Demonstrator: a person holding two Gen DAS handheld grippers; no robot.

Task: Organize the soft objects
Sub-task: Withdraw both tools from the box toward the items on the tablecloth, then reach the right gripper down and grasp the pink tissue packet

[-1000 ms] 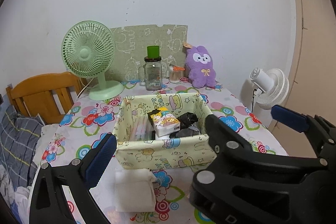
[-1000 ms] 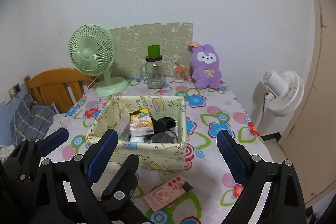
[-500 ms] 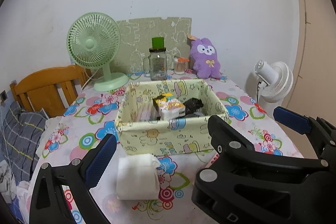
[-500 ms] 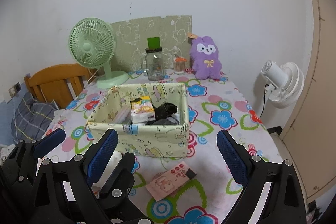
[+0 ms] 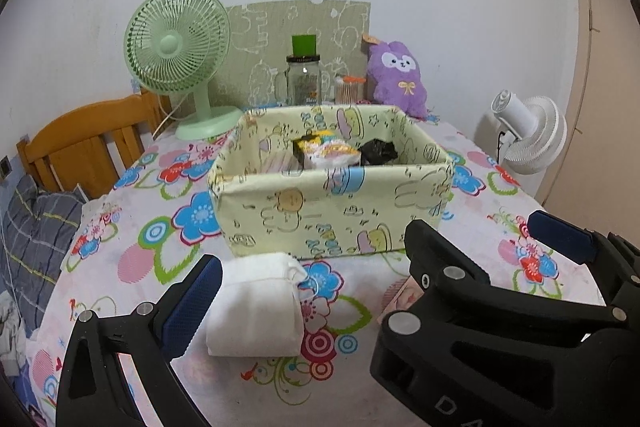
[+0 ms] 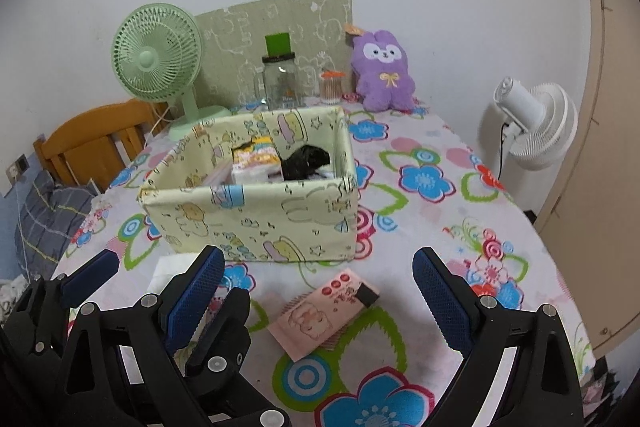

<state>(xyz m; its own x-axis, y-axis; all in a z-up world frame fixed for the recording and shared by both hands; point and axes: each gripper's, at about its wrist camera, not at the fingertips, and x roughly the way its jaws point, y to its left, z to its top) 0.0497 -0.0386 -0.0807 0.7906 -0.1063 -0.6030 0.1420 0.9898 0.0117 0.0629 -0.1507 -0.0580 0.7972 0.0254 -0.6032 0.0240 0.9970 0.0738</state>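
Green desk fan (image 5: 178, 45), glass jar (image 5: 303, 79), white fan (image 6: 534, 125), wooden chair (image 5: 86, 143)

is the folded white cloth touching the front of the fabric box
Cannot tell. In the left wrist view the white cloth lies just in front of the fabric box, its far edge overlapping the box's base line, so no gap or contact shows plainly.

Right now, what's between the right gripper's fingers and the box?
In the right wrist view, a pink packet lies on the flowery tablecloth between the right gripper and the box.
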